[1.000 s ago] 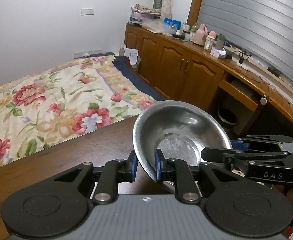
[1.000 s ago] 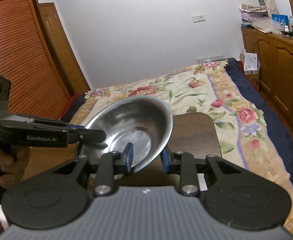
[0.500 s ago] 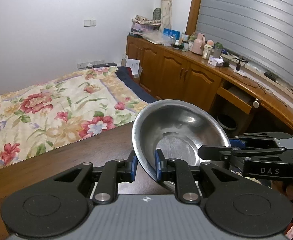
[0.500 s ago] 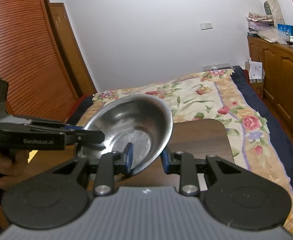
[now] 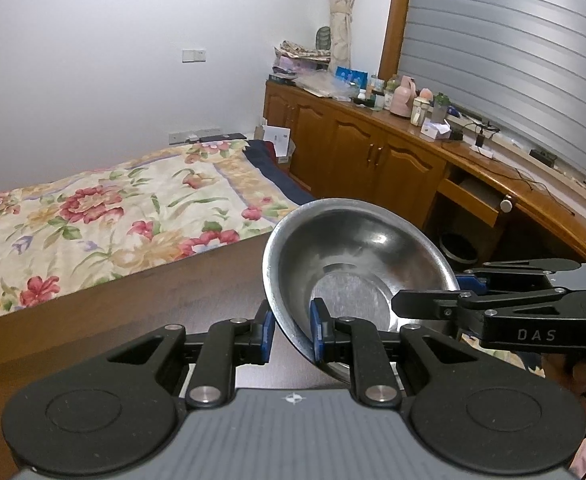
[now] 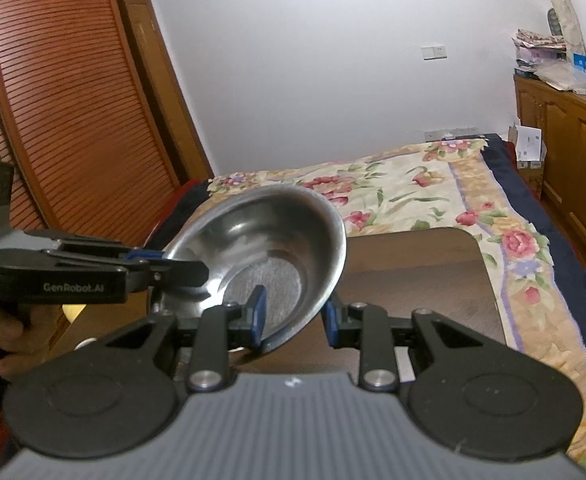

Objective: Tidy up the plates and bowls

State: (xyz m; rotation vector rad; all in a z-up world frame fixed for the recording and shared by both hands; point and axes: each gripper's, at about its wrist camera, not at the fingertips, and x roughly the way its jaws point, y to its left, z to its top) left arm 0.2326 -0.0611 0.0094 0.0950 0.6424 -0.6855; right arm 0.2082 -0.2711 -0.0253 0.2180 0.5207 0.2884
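Note:
A shiny steel bowl (image 5: 357, 252) is held in the air above a dark wooden table (image 5: 125, 312), tilted. My left gripper (image 5: 291, 330) is shut on the bowl's near left rim. My right gripper (image 6: 293, 314) straddles the opposite rim, its jaws standing a little wider than the rim, so I cannot tell how firmly it grips. The bowl also shows in the right wrist view (image 6: 269, 240). The right gripper reaches in from the right in the left wrist view (image 5: 457, 292); the left gripper reaches in from the left in the right wrist view (image 6: 165, 264). No plates are in view.
A bed with a floral cover (image 5: 93, 216) lies beyond the table (image 6: 421, 280). Wooden cabinets with cluttered tops (image 5: 373, 152) run along the right wall. A slatted wardrobe (image 6: 61, 112) stands at the left.
Both grippers and the bowl have risen together; the table has sunk lower in view and more wall shows. The grip on the bowl looks the same.

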